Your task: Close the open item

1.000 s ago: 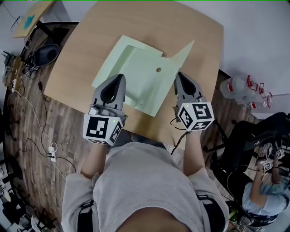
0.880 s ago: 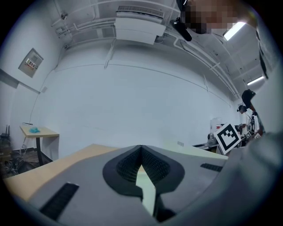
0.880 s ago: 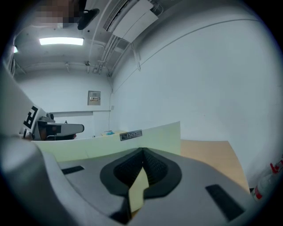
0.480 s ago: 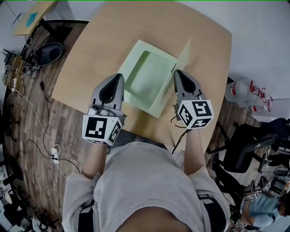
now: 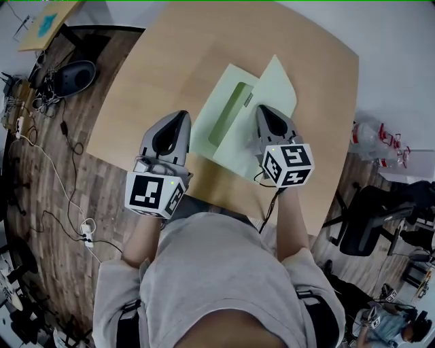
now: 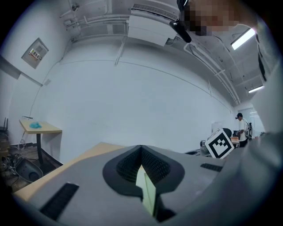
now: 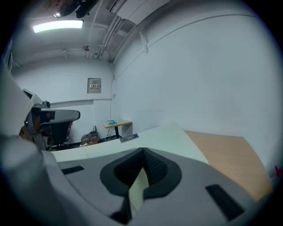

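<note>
A pale green folder (image 5: 234,115) lies on the wooden table (image 5: 163,61), its right cover (image 5: 275,92) raised and leaning leftward over the base. My left gripper (image 5: 180,121) is shut on the folder's left near edge; a thin green sheet (image 6: 148,194) shows pinched between its jaws (image 6: 143,176). At the right near edge, my right gripper (image 5: 262,114) is shut on the cover; the pale sheet (image 7: 138,187) sits between its jaws (image 7: 141,172) and the cover (image 7: 168,137) stretches out ahead.
Plastic bottles (image 5: 370,136) lie on the floor right of the table, with an office chair (image 5: 374,217) nearer. Cables and a dark object (image 5: 71,78) lie on the floor at left, by a small side table (image 5: 44,20). A person (image 5: 391,319) sits at the lower right.
The folder's right cover has swung up from lying open and now leans leftward over the base, carried by my right gripper. The left gripper has kept its hold on the left edge.
</note>
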`<action>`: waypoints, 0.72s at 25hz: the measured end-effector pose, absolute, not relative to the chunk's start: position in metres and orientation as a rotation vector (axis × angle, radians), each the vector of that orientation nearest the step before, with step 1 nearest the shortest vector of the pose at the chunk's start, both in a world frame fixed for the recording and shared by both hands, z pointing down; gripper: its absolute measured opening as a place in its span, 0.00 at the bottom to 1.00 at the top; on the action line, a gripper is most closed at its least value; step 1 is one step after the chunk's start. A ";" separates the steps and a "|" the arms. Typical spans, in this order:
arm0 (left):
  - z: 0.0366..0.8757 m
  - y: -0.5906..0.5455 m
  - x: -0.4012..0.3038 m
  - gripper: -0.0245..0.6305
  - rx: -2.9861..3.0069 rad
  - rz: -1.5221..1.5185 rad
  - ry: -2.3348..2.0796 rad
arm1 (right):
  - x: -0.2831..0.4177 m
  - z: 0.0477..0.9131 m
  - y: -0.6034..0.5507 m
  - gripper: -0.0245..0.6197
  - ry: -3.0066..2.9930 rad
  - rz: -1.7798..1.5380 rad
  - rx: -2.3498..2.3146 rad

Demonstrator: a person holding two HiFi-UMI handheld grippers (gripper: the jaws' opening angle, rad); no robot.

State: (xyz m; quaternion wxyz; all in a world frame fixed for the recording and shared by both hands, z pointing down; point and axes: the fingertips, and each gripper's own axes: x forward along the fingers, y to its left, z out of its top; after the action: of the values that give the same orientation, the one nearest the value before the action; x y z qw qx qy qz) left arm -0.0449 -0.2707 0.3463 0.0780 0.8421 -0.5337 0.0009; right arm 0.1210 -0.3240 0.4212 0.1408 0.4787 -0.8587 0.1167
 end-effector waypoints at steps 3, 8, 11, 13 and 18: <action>0.353 -0.278 -0.061 0.05 2.522 0.014 -1.577 | 0.102 0.437 -0.333 0.05 -2.436 0.350 1.357; 0.366 -0.286 -0.073 0.05 2.525 0.033 -1.529 | 0.082 0.463 -0.343 0.05 -2.368 0.374 1.316; 0.373 -0.290 -0.078 0.05 2.526 0.037 -1.491 | 0.072 0.478 -0.346 0.05 -2.338 0.408 1.303; 0.377 -0.292 -0.080 0.05 2.526 0.038 -1.468 | 0.067 0.486 -0.349 0.05 -2.316 0.416 1.291; 0.384 -0.299 -0.083 0.05 2.531 0.044 -1.427 | 0.055 0.506 -0.356 0.05 -2.253 0.418 1.253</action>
State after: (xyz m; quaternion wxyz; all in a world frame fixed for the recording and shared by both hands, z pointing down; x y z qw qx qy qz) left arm -0.0827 -0.2990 0.3837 0.1178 0.8650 -0.4876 0.0151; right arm 0.0555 -0.3558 0.5057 0.2619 0.4631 -0.8325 0.1546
